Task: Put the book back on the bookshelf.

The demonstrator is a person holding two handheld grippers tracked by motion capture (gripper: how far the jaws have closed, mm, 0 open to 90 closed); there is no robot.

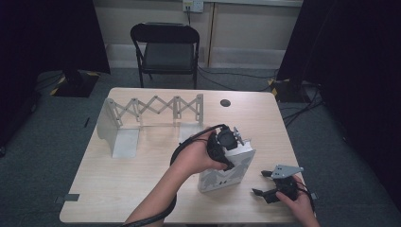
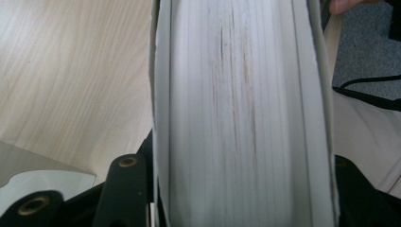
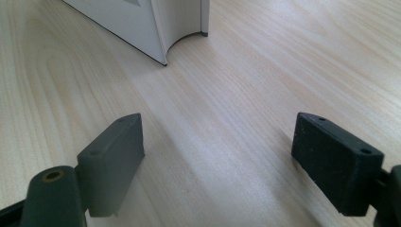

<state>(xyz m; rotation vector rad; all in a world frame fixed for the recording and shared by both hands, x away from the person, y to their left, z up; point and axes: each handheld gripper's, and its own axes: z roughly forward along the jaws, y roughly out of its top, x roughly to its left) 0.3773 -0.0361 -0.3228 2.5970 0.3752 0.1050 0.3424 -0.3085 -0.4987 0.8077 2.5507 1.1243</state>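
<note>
A thick white book stands upright on the wooden table, near its front right part. The left gripper comes down onto the book's top edge, its jaws clamped on either side of the block of pages; in the left gripper view the pale page edges run up between the two black jaws. The right gripper rests on the table just right of the book, apart from it, jaws spread wide over bare wood. A metal expanding book rack stands farther back on the left.
</note>
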